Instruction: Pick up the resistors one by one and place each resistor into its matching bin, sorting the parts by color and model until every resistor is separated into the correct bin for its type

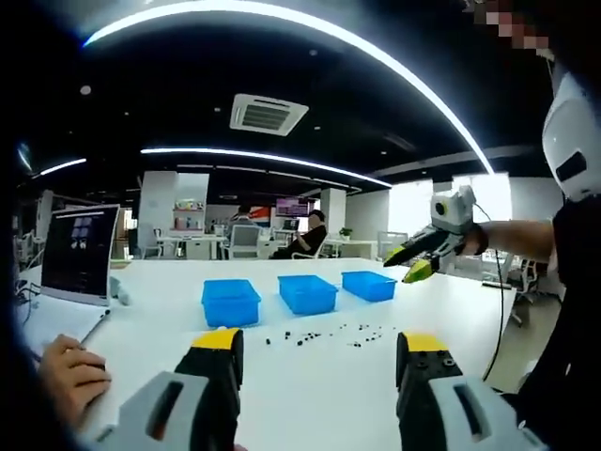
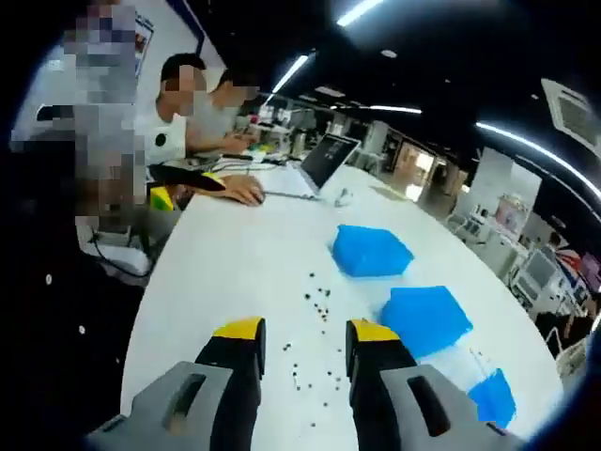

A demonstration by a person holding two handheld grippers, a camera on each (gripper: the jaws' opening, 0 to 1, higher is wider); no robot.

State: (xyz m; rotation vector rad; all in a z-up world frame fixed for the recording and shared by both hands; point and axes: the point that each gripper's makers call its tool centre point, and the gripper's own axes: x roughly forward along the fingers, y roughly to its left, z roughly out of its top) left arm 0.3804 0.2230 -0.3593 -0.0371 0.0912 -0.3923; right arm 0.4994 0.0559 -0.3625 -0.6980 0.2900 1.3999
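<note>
The resistors (image 1: 324, 334) lie as a loose scatter of small dark specks on the white table (image 1: 310, 385), too small to tell colour or model, just at 6 o'clock of the three blue bins (image 1: 231, 302) (image 1: 307, 293) (image 1: 368, 285), which stand in a row. In the left gripper view the left gripper (image 1: 319, 352) hangs above the table with its yellow-tipped jaws wide apart and nothing between them, the specks lying beyond the tips. The right gripper (image 1: 413, 263) shows at 3 o'clock, raised in the air beside the bins; in its own view its jaws (image 2: 302, 334) stand parted and hold nothing, resistors (image 2: 319, 301) scattered just past them. An open laptop (image 1: 80, 254) sits at 9 o'clock, a person's hand (image 1: 66, 376) resting near it.
</note>
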